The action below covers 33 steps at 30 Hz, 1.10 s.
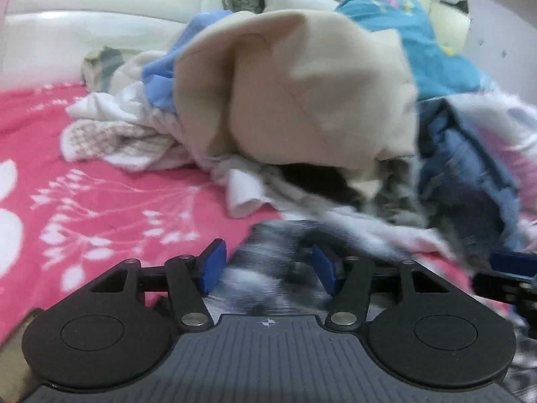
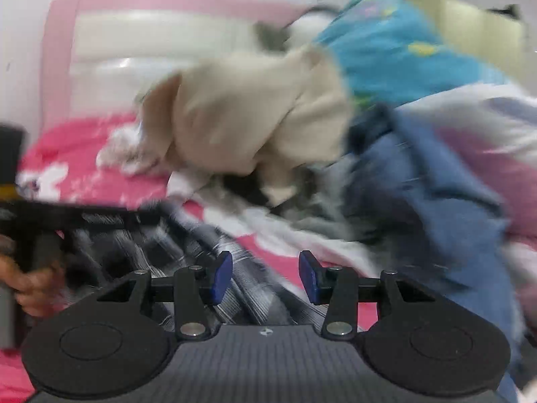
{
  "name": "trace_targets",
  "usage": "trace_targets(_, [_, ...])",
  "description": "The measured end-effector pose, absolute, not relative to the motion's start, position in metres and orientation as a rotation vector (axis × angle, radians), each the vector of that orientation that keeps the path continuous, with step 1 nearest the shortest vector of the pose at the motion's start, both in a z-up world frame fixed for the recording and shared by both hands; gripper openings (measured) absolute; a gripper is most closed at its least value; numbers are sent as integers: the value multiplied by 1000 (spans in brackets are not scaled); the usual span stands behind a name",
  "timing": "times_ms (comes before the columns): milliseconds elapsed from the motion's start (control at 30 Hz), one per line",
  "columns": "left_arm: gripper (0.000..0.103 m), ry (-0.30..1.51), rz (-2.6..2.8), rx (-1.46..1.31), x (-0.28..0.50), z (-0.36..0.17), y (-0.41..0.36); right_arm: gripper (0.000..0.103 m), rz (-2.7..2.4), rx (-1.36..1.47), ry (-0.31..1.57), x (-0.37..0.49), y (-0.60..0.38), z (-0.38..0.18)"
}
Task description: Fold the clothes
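A grey-and-white plaid garment (image 1: 265,245) lies on the pink bedspread (image 1: 84,201) right under my left gripper (image 1: 268,268). Its blue pads stand apart with the plaid cloth loose between them, not pinched. In the right wrist view the same plaid garment (image 2: 161,245) spreads to the left under my right gripper (image 2: 265,275), whose pads are also apart with nothing pressed. The right gripper (image 1: 503,278) shows at the left view's right edge. A hand holds the left gripper (image 2: 67,215) at the right view's left edge. Both views are blurred by motion.
A heap of clothes rises just beyond: a beige garment (image 1: 302,100) on top, a teal printed one (image 1: 419,33) behind, blue jeans (image 1: 463,174) to the right, white pieces (image 1: 110,134) to the left. A white padded headboard (image 1: 84,23) closes the back.
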<state>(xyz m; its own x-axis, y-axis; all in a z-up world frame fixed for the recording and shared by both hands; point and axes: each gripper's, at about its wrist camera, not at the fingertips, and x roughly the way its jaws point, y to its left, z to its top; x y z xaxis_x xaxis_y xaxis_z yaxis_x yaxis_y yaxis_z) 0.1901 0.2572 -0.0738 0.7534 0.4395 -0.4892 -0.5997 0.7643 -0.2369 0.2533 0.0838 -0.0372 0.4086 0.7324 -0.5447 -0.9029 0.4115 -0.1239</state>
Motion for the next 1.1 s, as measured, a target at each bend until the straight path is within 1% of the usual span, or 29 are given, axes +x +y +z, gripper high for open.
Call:
trace_targets(67, [59, 445, 574, -461, 189, -79, 266, 46, 1094, -478, 493, 263, 103, -52])
trace_targets(100, [60, 445, 574, -476, 189, -80, 268, 41, 1094, -493, 515, 266, 108, -59])
trace_targets(133, [60, 444, 577, -477, 188, -80, 269, 19, 1095, -498, 532, 267, 110, -63])
trace_targets(167, [60, 442, 581, -473, 188, -80, 268, 8, 1097, -501, 547, 268, 112, -66])
trace_targets(200, [60, 442, 586, -466, 189, -81, 267, 3, 1095, -502, 544, 268, 111, -66])
trace_targets(400, [60, 441, 600, -446, 189, -81, 265, 2, 1066, -524, 417, 268, 117, -48])
trace_targets(600, [61, 449, 615, -412, 193, -82, 261, 1, 1044, -606, 381, 290, 139, -67])
trace_targets(667, [61, 451, 616, -411, 194, -82, 261, 1, 1021, -616, 400, 302, 145, -78])
trace_targets(800, [61, 434, 619, -404, 191, -79, 260, 2, 962, -509, 535, 335, 141, -93])
trace_targets(867, [61, 407, 617, -398, 187, -75, 258, 3, 925, -368, 547, 348, 117, -75])
trace_targets(967, [60, 332, 629, -356, 177, -65, 250, 4, 869, -212, 482, 355, 66, -34])
trace_targets(1100, [61, 242, 631, -254, 172, -57, 230, 4, 817, -240, 417, 335, 5, 3])
